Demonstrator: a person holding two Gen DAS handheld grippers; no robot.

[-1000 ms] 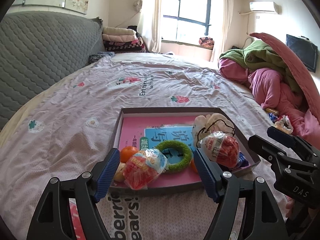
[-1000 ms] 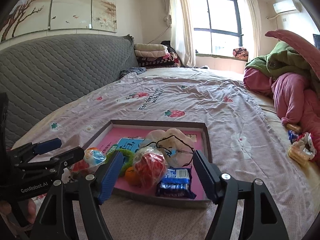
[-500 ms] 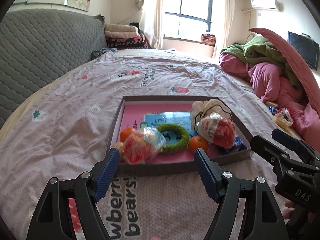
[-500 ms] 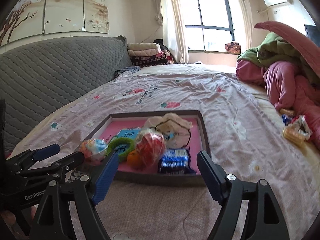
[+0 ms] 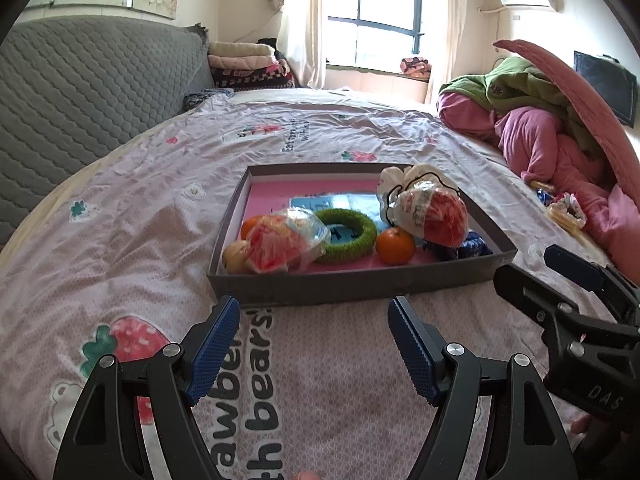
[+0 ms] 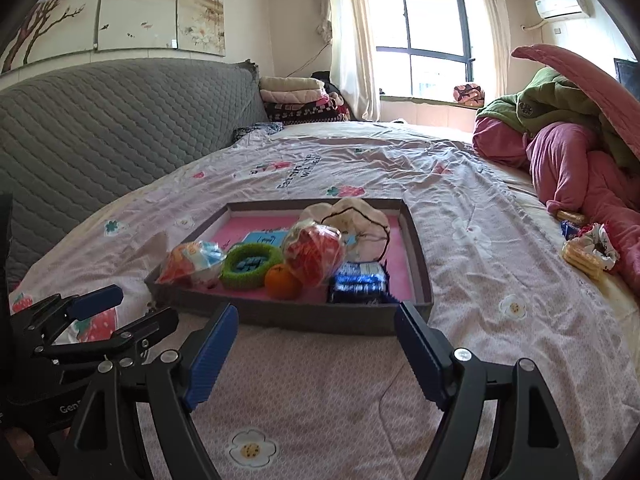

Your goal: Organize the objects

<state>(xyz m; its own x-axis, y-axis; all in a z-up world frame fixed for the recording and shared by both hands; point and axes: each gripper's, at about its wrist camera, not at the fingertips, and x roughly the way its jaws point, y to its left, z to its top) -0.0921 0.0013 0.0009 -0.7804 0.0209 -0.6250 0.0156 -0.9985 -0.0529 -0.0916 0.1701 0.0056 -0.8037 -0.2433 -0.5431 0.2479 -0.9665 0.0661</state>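
Observation:
A grey tray with a pink floor [image 5: 360, 282] [image 6: 288, 314] lies on the bed. It holds two clear bags of red snacks [image 5: 276, 240] [image 5: 434, 214], a green ring [image 5: 346, 234], an orange [image 5: 395, 246], a blue book [image 5: 336, 204], a cream pouch [image 6: 358, 220] and a blue packet [image 6: 358, 282]. My left gripper [image 5: 314, 340] is open just in front of the tray's near wall, nothing between its fingers. My right gripper [image 6: 316, 346] is also open and empty, short of the tray's near right corner. Each gripper shows at the edge of the other's view.
A pink and green heap of bedding [image 5: 560, 128] fills the right side. Loose snacks and a scrunchie [image 6: 588, 248] lie beside it. A grey quilted headboard [image 6: 100, 128] runs along the left, with folded blankets [image 6: 296, 100] stacked at the far end under the window.
Both grippers have drawn back from over the tray toward the near side and sunk a little. The objects in the tray lie as before.

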